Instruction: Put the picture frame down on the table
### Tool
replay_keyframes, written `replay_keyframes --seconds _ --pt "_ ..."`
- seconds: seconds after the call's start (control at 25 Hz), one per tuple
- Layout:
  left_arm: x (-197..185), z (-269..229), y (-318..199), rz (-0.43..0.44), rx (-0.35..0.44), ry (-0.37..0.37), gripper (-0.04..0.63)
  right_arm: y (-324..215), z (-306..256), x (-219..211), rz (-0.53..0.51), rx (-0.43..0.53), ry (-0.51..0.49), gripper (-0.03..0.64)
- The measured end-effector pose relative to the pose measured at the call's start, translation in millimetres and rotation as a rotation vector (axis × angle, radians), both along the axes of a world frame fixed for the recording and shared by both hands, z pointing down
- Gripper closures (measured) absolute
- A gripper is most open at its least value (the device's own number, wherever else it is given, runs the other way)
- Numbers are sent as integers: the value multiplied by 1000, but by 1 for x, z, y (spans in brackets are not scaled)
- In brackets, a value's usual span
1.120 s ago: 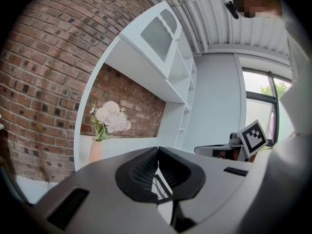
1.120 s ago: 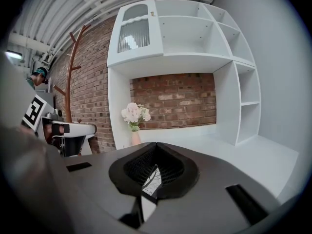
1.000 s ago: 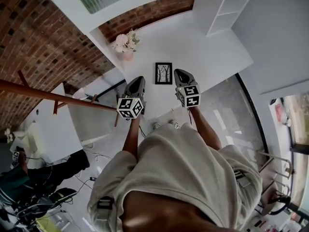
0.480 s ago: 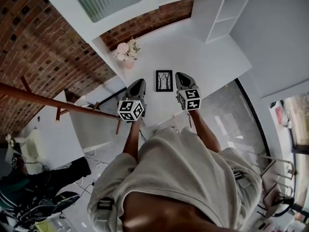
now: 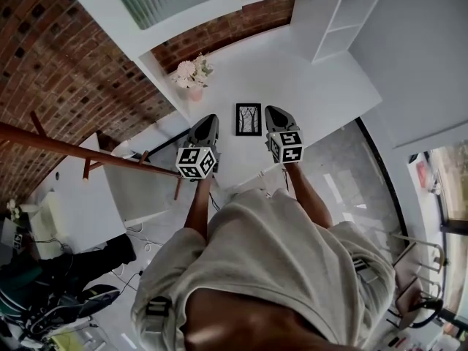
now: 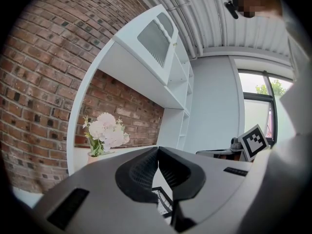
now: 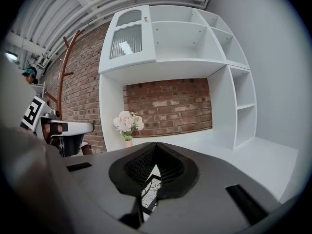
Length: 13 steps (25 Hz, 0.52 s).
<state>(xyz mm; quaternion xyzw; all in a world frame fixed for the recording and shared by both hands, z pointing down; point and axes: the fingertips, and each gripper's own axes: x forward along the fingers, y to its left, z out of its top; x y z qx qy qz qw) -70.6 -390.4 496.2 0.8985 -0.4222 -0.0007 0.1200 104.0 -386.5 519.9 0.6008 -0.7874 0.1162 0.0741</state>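
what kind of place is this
Likely a home-style room staged in a studio: a brick wall, a white built-in shelf unit, and a vase of flowers and a picture frame on the white table.

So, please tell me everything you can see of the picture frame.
The picture frame is a small portrait-shaped rectangle with a thin black border; I cannot tell its material. It holds a white picture of bare dark trees. It rests on the white table, between the left gripper and the right gripper, and neither touches it. I cannot tell whether it lies flat or is propped up.
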Motion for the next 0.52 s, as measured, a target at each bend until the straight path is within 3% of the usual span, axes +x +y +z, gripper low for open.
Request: replay_keyframes --seconds 0.52 --pt "2 0 4 0 1 -9 578 4 4 -2 -5 -13 -2 592"
